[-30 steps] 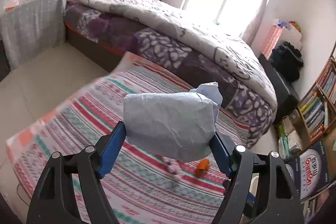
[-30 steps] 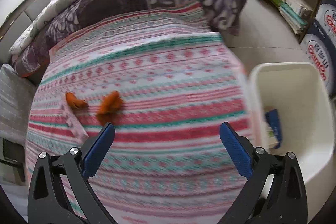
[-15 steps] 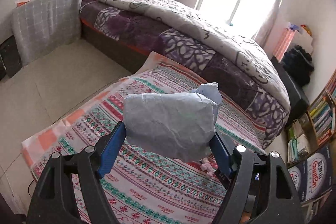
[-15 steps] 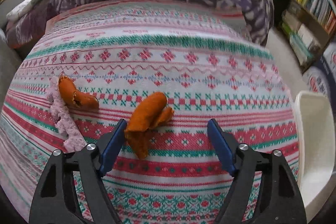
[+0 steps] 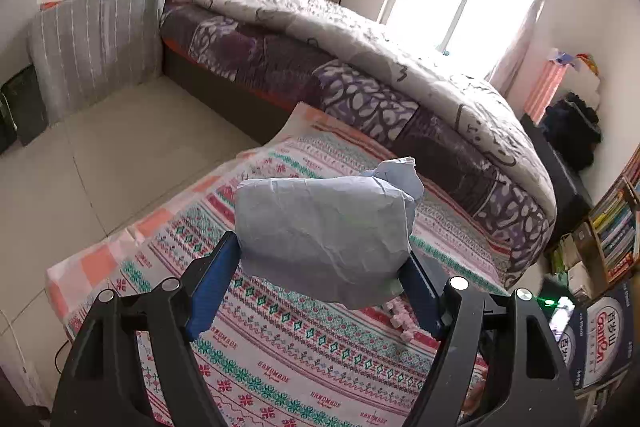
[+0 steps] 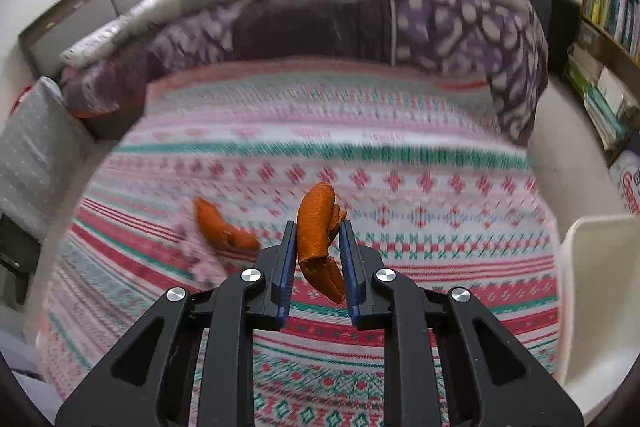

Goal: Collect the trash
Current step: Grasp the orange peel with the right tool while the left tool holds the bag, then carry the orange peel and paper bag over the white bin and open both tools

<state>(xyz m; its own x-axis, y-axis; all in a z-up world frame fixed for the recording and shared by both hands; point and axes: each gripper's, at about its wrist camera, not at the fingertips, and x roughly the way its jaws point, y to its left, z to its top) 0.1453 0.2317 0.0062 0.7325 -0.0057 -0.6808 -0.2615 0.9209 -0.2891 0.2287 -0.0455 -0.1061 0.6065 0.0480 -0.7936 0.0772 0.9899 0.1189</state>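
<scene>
My left gripper (image 5: 320,259) is shut on a crumpled pale blue paper wad (image 5: 324,239) and holds it above the patterned rug (image 5: 280,347). My right gripper (image 6: 318,243) is shut on an orange peel (image 6: 318,223), lifted a little above the rug (image 6: 400,187). A second orange peel (image 6: 220,227) lies on the rug just left of it, beside a pink fluffy scrap (image 6: 192,255). The pink scrap also shows in the left wrist view (image 5: 402,323). The white bin (image 6: 596,291) stands at the right edge of the rug.
A bed with a purple patterned cover (image 5: 360,67) runs along the far side of the rug. A bookshelf (image 5: 616,227) and a printed box (image 5: 600,339) stand at the right. A grey cushion (image 5: 96,39) leans at the left on bare tile floor (image 5: 80,167).
My right gripper closed on the orange peel and lifted it off the rug, the view tilting up. My left gripper kept its hold on the paper wad and drifted back slightly.
</scene>
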